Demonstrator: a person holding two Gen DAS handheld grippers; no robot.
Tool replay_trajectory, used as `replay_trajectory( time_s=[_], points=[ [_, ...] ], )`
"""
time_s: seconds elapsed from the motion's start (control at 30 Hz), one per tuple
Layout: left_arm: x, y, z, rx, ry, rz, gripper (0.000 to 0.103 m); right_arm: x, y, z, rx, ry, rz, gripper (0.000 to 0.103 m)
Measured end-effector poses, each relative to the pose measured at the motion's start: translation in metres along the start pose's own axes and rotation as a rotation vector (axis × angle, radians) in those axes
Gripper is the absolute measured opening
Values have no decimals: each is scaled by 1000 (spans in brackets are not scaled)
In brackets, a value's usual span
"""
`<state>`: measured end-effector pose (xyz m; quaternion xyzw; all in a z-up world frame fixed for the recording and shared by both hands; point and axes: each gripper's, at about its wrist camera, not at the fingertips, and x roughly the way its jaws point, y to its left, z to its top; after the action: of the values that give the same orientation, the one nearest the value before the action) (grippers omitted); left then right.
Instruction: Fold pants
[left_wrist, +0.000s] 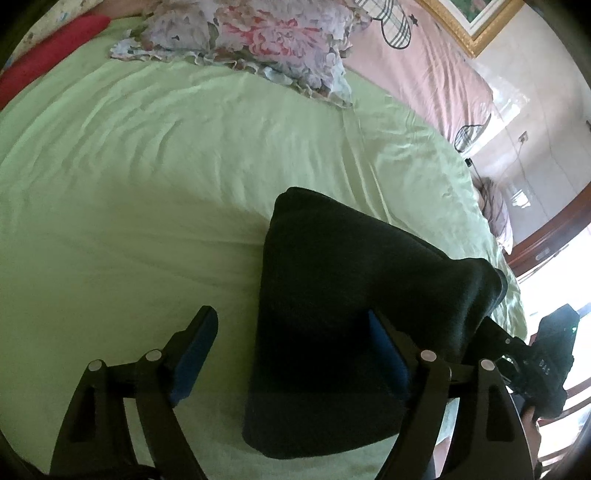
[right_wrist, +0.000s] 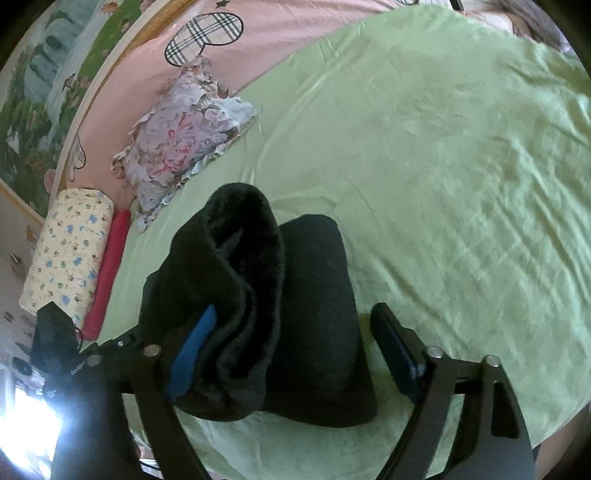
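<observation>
The black pants lie folded in a thick bundle on the green bed sheet. My left gripper is open; its right finger rests against the bundle's top, its left finger over the sheet. In the right wrist view the pants lie between the fingers, with a raised rolled fold draped over the left finger. My right gripper is open and straddles the bundle. The other gripper shows at the right edge of the left wrist view.
A floral pillow lies at the head of the bed, also in the right wrist view. A red roll and a dotted bolster sit at the bed's side. A pink sheet covers the far part.
</observation>
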<state>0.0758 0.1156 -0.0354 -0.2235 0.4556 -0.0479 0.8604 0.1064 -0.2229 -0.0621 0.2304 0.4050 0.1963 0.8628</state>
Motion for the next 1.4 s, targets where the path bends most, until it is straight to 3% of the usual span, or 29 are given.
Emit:
replay_trajectory(
  time_s=[0.07, 0.33, 0.43, 0.5, 0.7, 1.0, 1.23, 1.4],
  points=[
    [3, 0, 1, -2, 4, 1, 86, 1, -3, 0, 2, 13, 35, 69],
    [21, -2, 4, -5, 29, -9, 88, -2, -23, -3, 21, 20, 138, 56],
    [25, -6, 6, 0, 37, -20, 79, -1, -29, -2, 36, 22, 171, 54],
    [28, -9, 6, -4, 52, -56, 61, -1, -31, -2, 39, 22, 184, 53],
    [24, -23, 5, 33, 33, -25, 45, 0, -36, -2, 42, 17, 223, 51],
    [1, -28, 0, 13, -5, -40, 35, -4, -33, -2, 36, 16, 243, 44],
    [-32, -39, 2, 26, -56, -60, 33, -16, -14, 4, -17, -4, 248, 39],
    [-56, -44, 6, 52, -119, -28, 33, -16, 4, 15, -58, -12, 273, 38]
  ],
)
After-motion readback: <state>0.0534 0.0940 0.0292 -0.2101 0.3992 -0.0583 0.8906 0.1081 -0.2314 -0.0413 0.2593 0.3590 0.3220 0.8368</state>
